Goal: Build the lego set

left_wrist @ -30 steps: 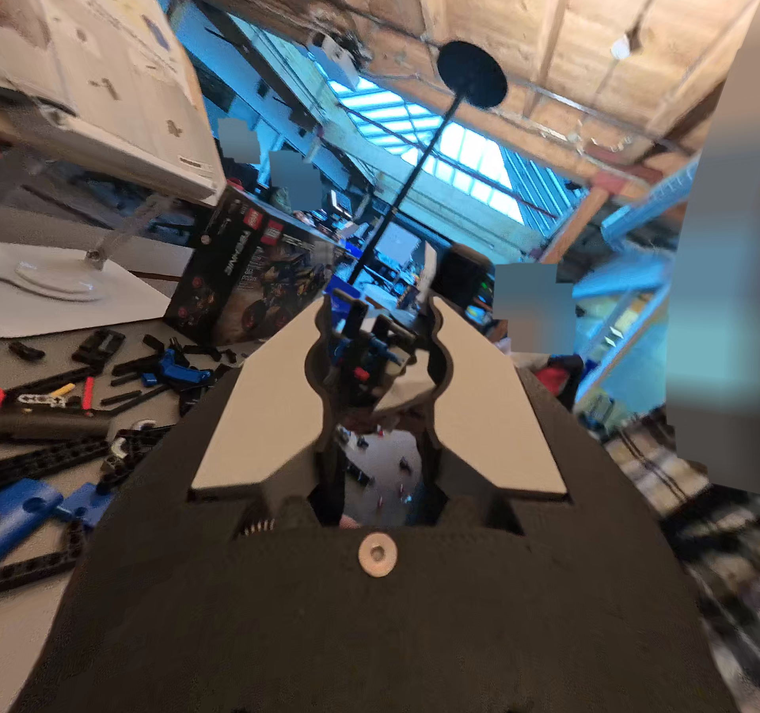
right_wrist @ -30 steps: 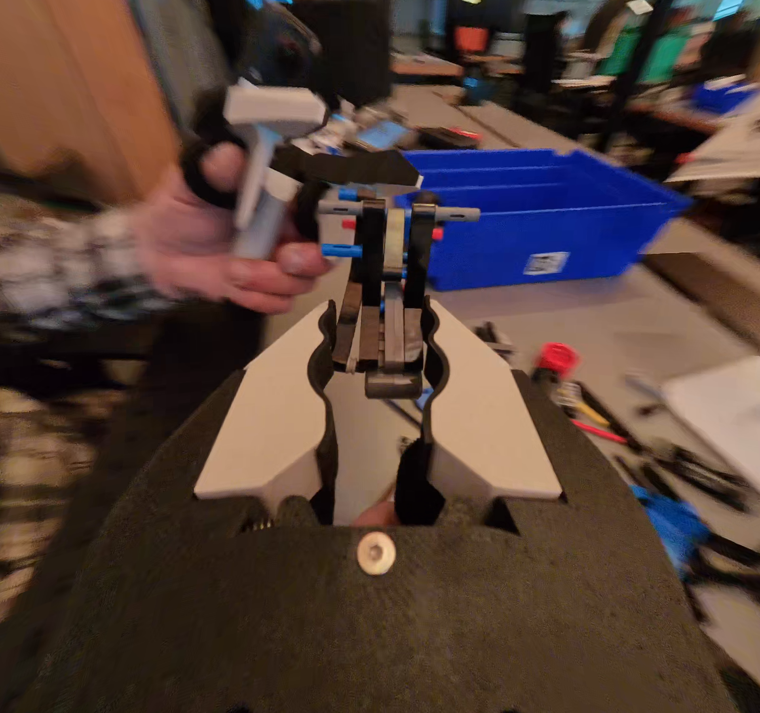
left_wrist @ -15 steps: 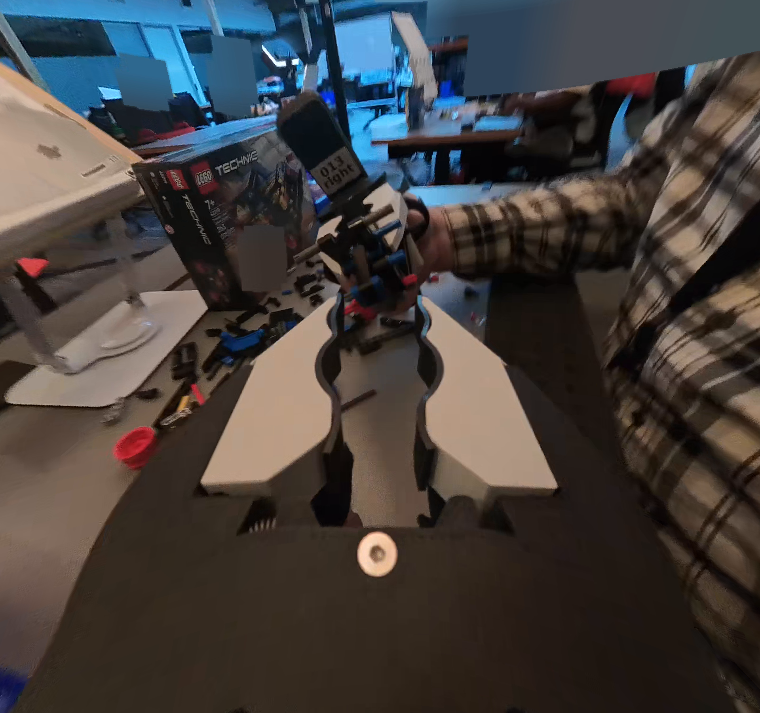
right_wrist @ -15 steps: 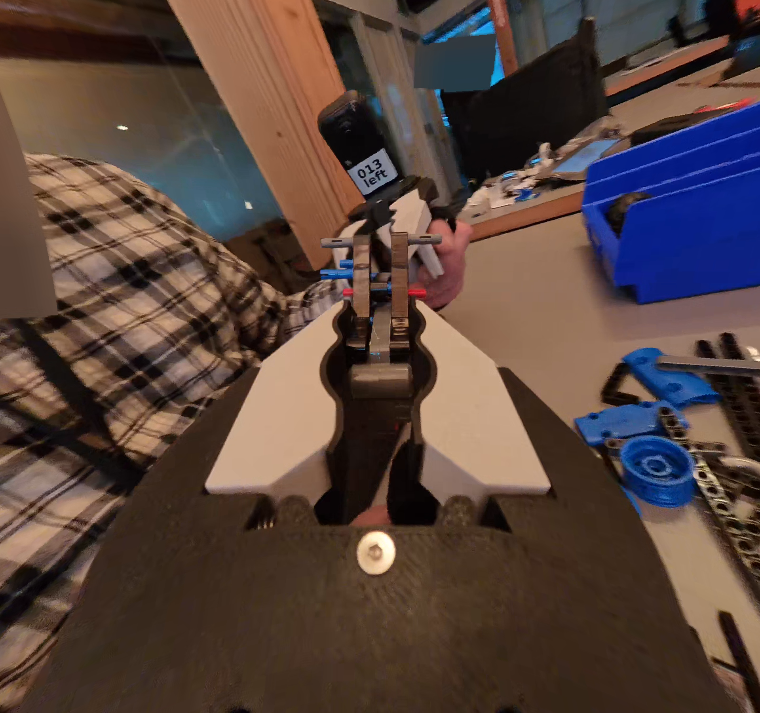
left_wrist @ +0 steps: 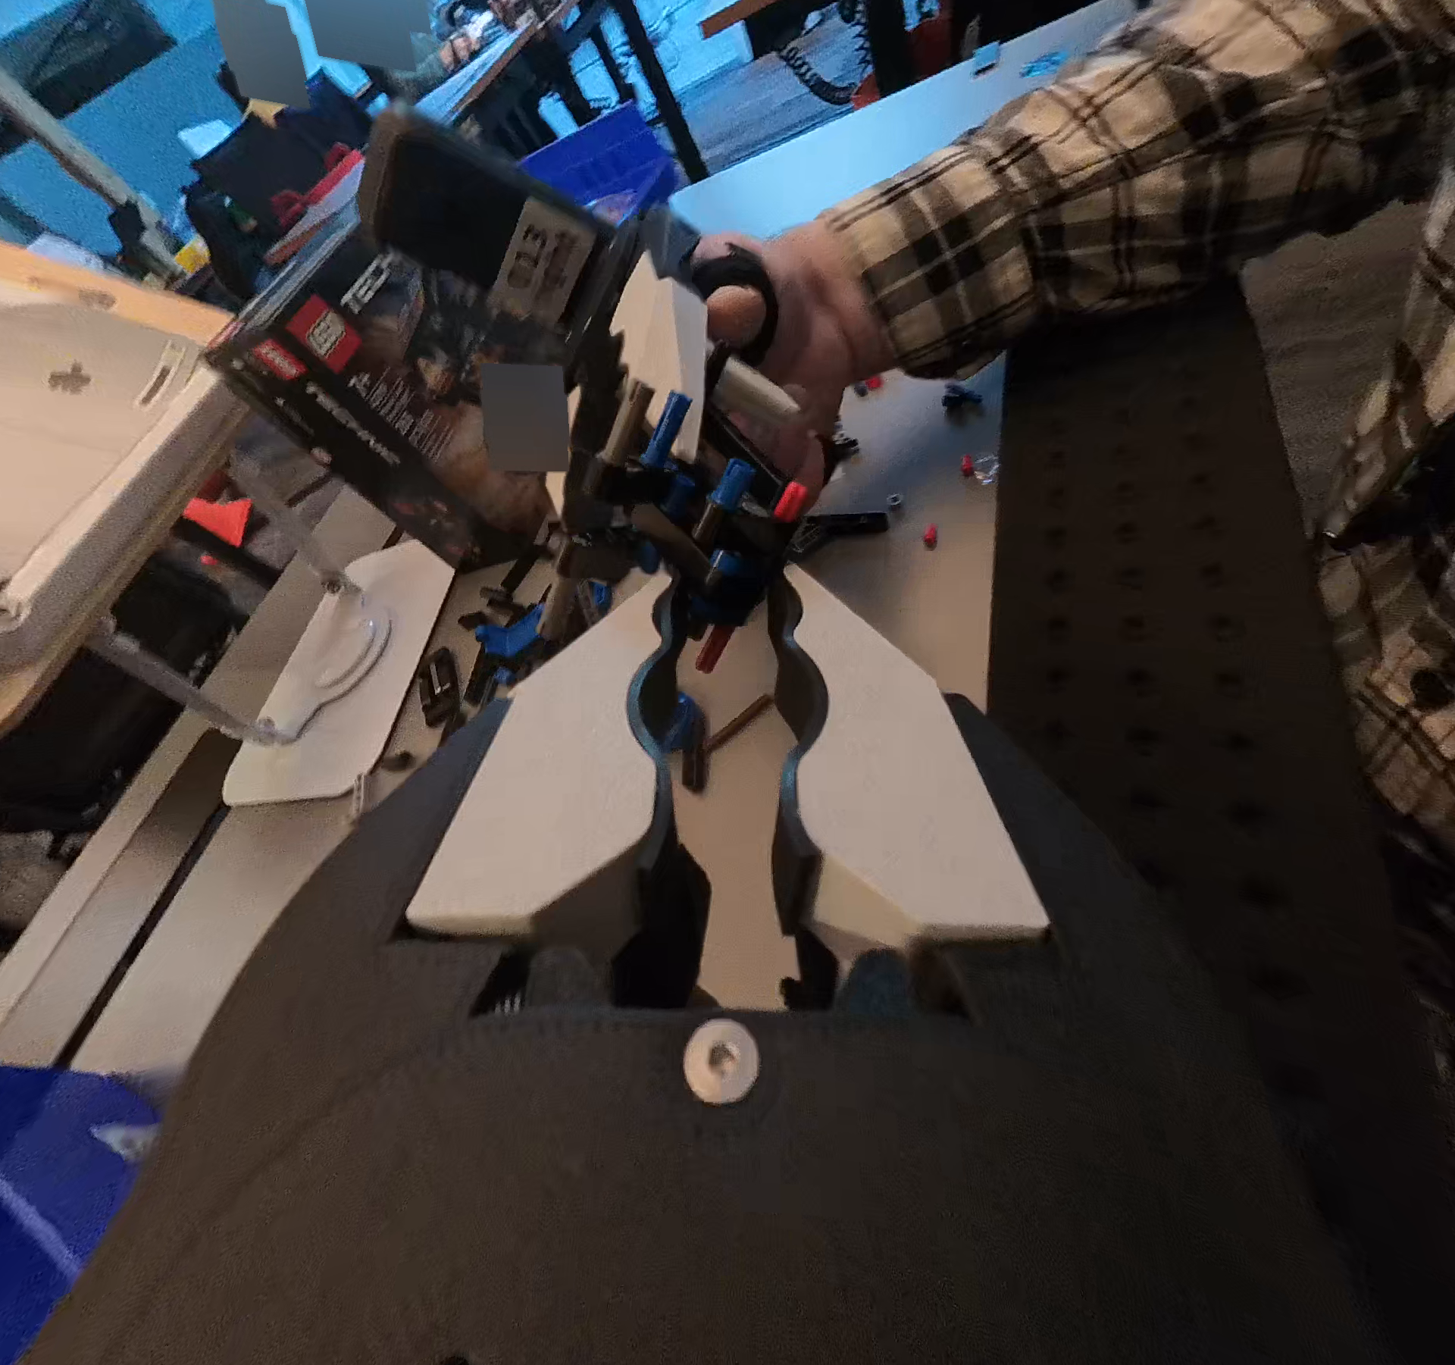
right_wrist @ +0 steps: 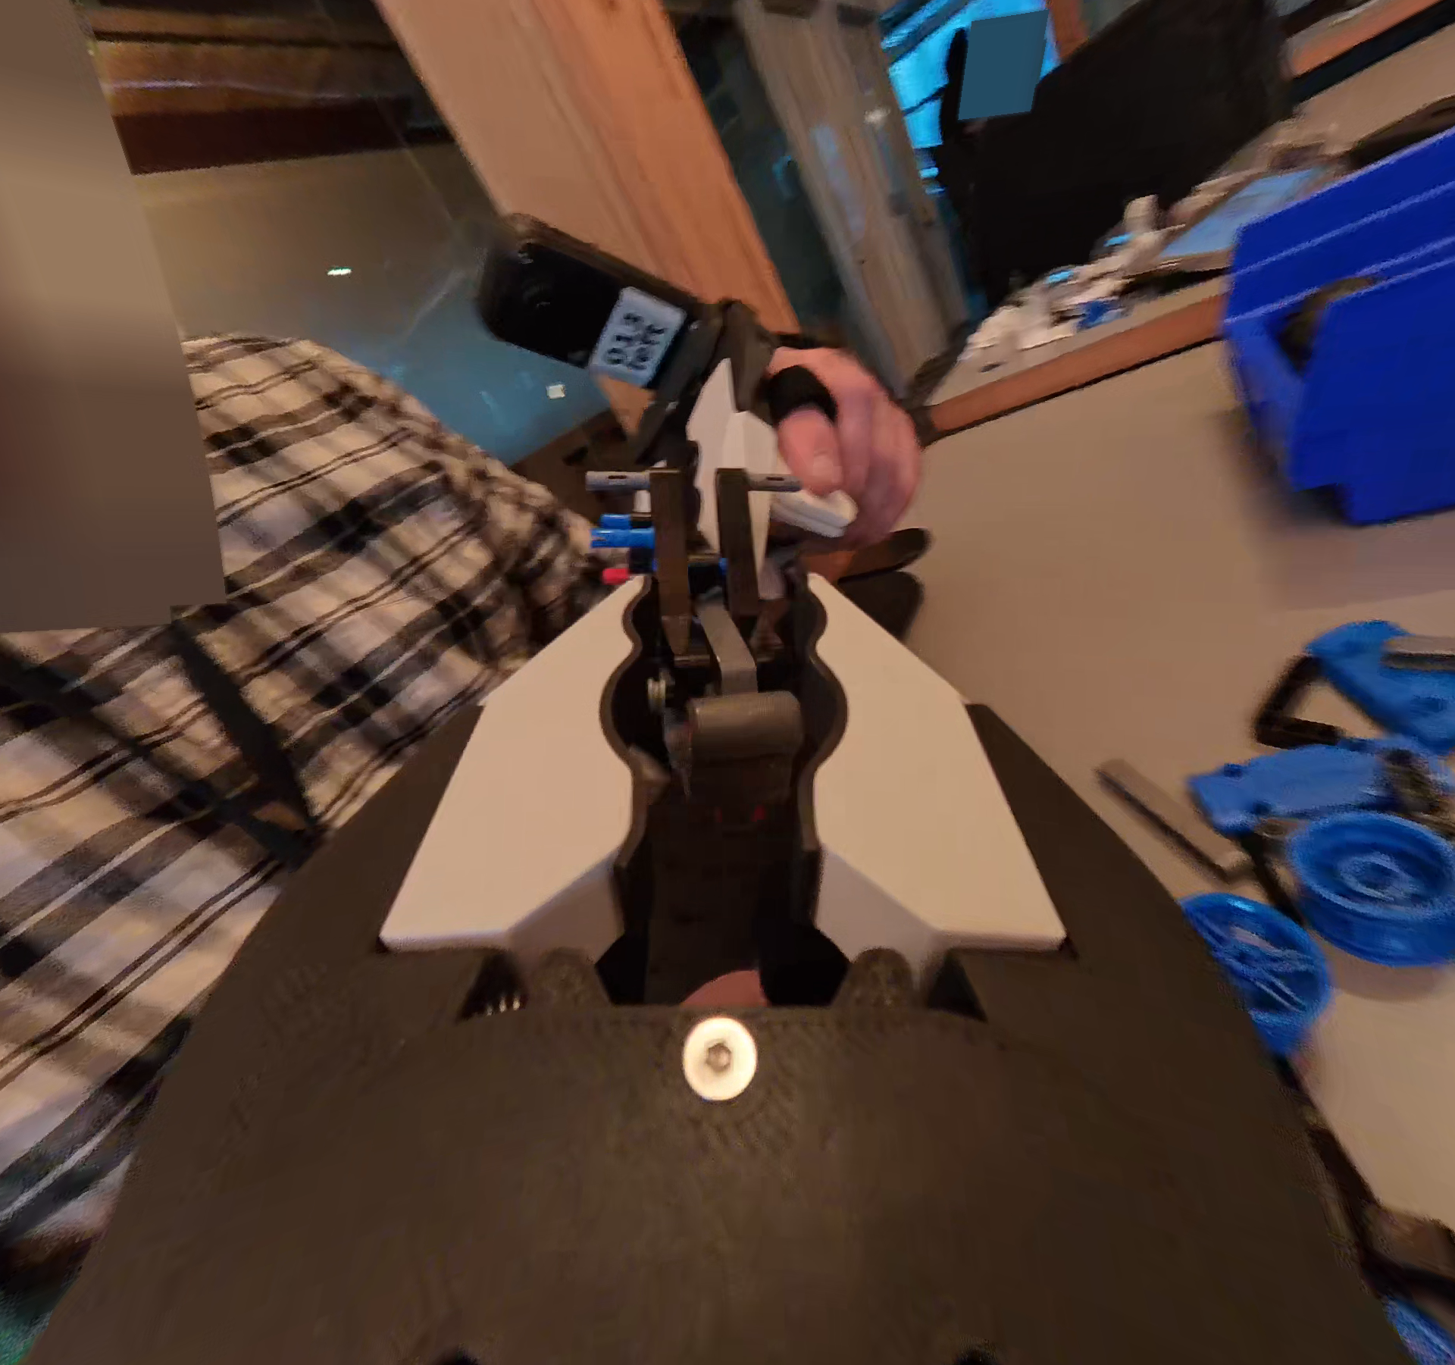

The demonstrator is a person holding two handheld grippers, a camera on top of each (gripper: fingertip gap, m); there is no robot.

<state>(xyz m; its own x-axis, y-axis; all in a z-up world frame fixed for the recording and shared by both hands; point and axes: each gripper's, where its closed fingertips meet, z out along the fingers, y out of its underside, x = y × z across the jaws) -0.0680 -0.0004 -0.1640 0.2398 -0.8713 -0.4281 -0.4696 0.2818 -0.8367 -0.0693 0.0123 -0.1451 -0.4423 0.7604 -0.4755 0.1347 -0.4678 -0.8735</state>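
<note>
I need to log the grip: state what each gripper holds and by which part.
The right gripper is shut on the lego assembly, clamping its lower black beams. The left gripper is open at the assembly's tip, holding nothing.

Count check: one build, two grippers, two hands.

One lego assembly point(left_wrist: 693, 524) sits at centre, and two grippers meet at it, the left gripper point(left_wrist: 720, 587) and the right gripper point(right_wrist: 724, 595). Behind the assembly there is one hand point(left_wrist: 795, 335) in the left wrist view and one more hand point(right_wrist: 858, 445) in the right wrist view, so two in all. Left of the assembly I see one lego box point(left_wrist: 378, 414) and one white stand point(left_wrist: 338, 666). In the right wrist view, right of the assembly, two blue wheels lie side by side, a first wheel point(right_wrist: 1378, 886) and a second wheel point(right_wrist: 1260, 957), and one blue bin point(right_wrist: 1354, 351) sits beyond them.
</note>
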